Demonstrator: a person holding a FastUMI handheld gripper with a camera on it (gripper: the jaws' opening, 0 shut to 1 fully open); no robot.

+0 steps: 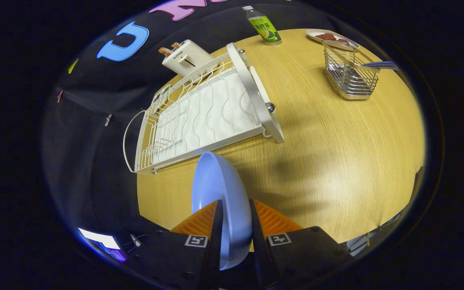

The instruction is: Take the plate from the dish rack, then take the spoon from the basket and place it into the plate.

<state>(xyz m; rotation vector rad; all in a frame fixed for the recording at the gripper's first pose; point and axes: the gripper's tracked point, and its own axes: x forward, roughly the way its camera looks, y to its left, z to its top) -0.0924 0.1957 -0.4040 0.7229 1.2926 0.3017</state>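
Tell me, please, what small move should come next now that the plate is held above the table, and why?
Probably lower the plate onto the bare table beside the dish rack and open the tool. Both fingers clamp the plate on edge, the rack is empty, and the spoon sits in the basket beyond, so the tool must be freed first.

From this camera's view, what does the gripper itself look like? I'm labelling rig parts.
The gripper has two wedge-shaped fingers with ribbed faces, tapering forward. Each sits on a dark block bearing a square black-and-white marker, with small round screw holes nearby.
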